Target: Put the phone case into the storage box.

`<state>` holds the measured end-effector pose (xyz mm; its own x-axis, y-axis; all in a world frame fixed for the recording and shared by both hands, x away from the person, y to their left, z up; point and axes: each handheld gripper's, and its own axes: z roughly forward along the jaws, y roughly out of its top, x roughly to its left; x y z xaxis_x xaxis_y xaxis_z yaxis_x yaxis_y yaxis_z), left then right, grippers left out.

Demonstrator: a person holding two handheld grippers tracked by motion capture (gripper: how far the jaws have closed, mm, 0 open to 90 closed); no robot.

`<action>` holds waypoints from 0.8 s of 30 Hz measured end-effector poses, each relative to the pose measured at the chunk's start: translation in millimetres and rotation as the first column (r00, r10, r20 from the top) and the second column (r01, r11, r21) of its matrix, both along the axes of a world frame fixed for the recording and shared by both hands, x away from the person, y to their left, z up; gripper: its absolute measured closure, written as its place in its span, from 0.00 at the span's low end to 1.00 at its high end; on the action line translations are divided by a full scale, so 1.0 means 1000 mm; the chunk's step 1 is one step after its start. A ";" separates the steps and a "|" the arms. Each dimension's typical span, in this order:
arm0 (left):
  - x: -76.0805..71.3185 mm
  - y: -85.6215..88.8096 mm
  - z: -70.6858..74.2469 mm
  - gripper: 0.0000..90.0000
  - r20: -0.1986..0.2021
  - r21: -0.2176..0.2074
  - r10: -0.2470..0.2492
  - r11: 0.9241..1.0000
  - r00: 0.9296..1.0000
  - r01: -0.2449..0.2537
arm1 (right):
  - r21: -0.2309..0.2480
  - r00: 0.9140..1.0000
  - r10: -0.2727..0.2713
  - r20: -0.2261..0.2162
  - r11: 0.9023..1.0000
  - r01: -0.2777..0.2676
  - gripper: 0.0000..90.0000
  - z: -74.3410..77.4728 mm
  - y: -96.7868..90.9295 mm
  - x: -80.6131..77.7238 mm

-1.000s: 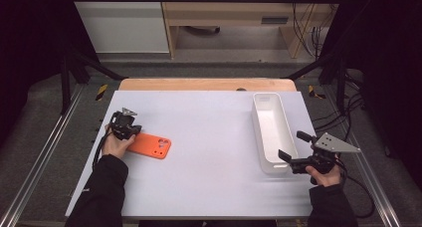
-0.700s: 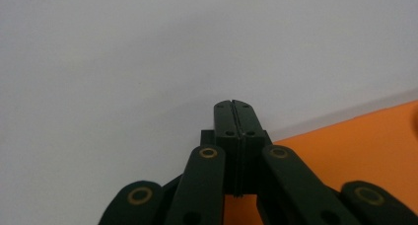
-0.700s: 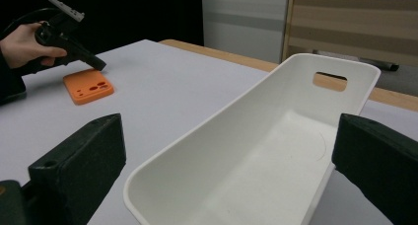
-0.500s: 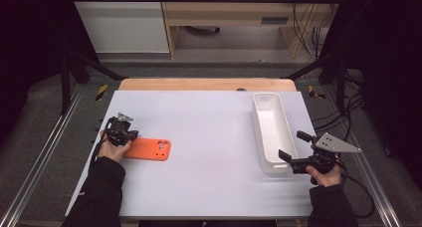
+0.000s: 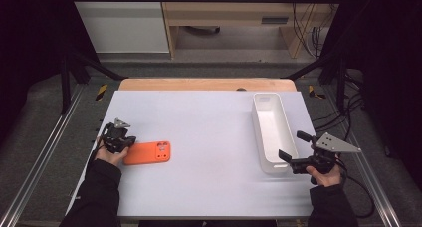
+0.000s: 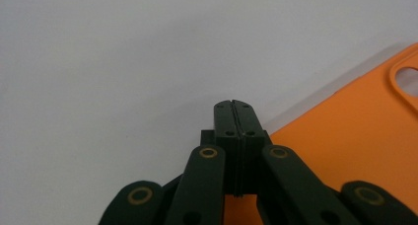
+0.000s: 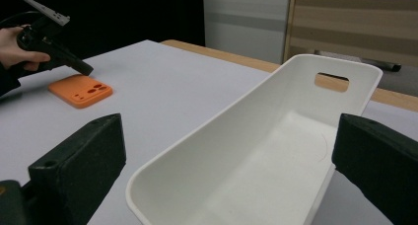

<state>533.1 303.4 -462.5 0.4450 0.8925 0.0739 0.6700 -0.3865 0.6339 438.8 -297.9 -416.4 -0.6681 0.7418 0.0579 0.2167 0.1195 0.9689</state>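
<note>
An orange phone case [image 5: 148,153] lies flat on the white table [image 5: 209,132], at its near left. My left gripper [image 5: 128,140] is shut, with nothing between its jaws, and its tip is at the case's left end. In the left gripper view the closed jaws [image 6: 234,105] point at bare table just beside the orange case [image 6: 355,136]; I cannot tell whether they touch it. My right gripper [image 5: 291,146] stands open at the near end of a long white tray [image 5: 261,132]. Its jaws straddle the tray's [image 7: 207,131] end without touching it.
The tray is empty and runs front to back along the table's right side, with a handle slot [image 7: 331,82] in its far wall. A wooden strip [image 5: 206,84] borders the table's far edge. Metal rails run along both sides.
My left gripper has drawn back to the left and nearer, still shut. The orange case has turned from slanted to square with the table's front edge. The right hand has kept still.
</note>
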 end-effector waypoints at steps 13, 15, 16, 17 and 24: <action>-0.017 0.000 0.001 1.00 -0.003 -0.015 0.004 1.000 1.000 -0.004 | 0.002 1.000 0.000 0.000 1.000 0.000 0.01 0.000 0.000 0.000; -0.019 0.000 0.001 1.00 -0.002 -0.018 0.007 1.000 1.000 -0.007 | 0.001 1.000 0.001 0.001 1.000 -0.001 0.00 0.001 0.000 -0.001; -0.020 0.000 0.000 1.00 -0.003 -0.020 0.009 1.000 1.000 -0.009 | 0.001 1.000 0.001 0.001 1.000 -0.001 0.00 0.001 0.000 -0.001; -0.022 0.000 0.000 1.00 -0.005 -0.024 0.011 1.000 1.000 -0.011 | 0.002 1.000 0.001 0.000 1.000 -0.001 0.00 0.001 0.000 0.000; -0.026 0.000 0.000 1.00 -0.008 -0.030 0.016 0.999 1.000 -0.016 | 0.002 1.000 0.003 0.000 1.000 -0.003 0.01 0.001 0.000 0.000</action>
<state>507.0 303.4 -462.3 0.4311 0.9013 0.0435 0.6811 -0.3566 0.6395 438.4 -298.1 -415.9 -0.6706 0.7394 0.0590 0.2162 0.1187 0.9691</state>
